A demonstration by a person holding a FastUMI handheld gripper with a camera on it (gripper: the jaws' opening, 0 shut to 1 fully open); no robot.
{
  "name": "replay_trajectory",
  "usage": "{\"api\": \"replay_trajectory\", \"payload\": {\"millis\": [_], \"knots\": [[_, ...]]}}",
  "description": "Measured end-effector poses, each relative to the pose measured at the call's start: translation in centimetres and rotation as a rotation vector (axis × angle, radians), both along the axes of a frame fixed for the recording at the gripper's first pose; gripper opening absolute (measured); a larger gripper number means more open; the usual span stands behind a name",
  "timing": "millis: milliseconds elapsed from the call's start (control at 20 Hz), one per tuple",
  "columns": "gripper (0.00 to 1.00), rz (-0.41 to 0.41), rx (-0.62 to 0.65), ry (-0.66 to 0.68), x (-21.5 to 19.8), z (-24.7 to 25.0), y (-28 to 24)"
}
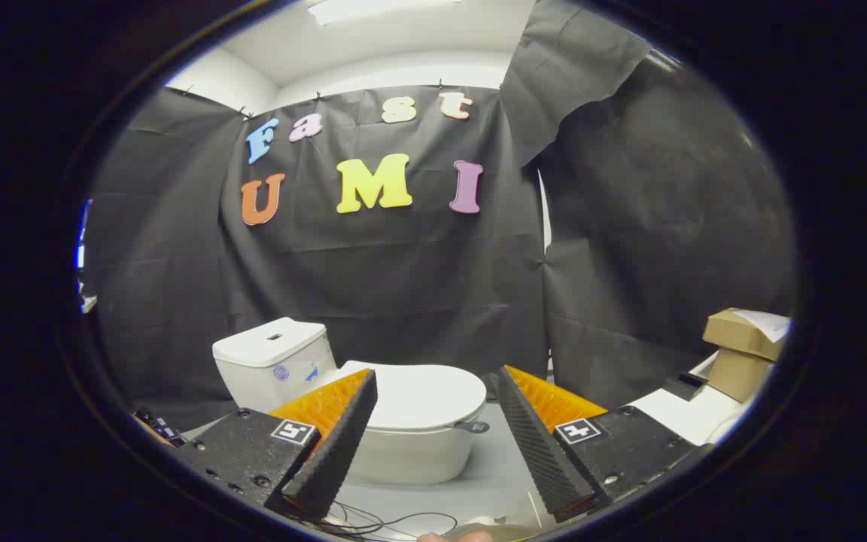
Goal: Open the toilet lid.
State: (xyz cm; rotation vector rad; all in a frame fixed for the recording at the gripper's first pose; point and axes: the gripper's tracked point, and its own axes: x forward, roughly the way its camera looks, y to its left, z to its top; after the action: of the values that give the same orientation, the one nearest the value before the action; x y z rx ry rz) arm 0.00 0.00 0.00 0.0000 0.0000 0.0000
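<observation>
The claw (pixel 433 436) hangs with its fingers spread wide apart, gripping nothing. One small white ceramic toilet (pixel 373 421) stands just ahead between them, its closed white oval lid (pixel 426 395) lying flat, long axis running from the tank (pixel 275 361) toward a small grey tab (pixel 475 427) at the lid's front rim. Two brown cardboard boxes (pixel 742 350) sit stacked beyond the right finger.

White toilet (pixel 403 421) with white lid (pixel 426 395); brown cardboard boxes (pixel 742 350).

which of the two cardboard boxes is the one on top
The upper cardboard box, the one with white paper lying on it; it rests on the lower box. Both sit far off to the side of the open gripper, away from the toilet.
</observation>
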Motion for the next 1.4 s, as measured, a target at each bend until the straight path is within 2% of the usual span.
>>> {"api": "replay_trajectory", "payload": {"millis": [750, 1400], "knots": [[1.00, -0.014, 0.026, -0.035, 0.0, 1.4, 0.3], [1.00, -0.044, 0.054, 0.057, 3.3, 0.0, -0.9]]}}
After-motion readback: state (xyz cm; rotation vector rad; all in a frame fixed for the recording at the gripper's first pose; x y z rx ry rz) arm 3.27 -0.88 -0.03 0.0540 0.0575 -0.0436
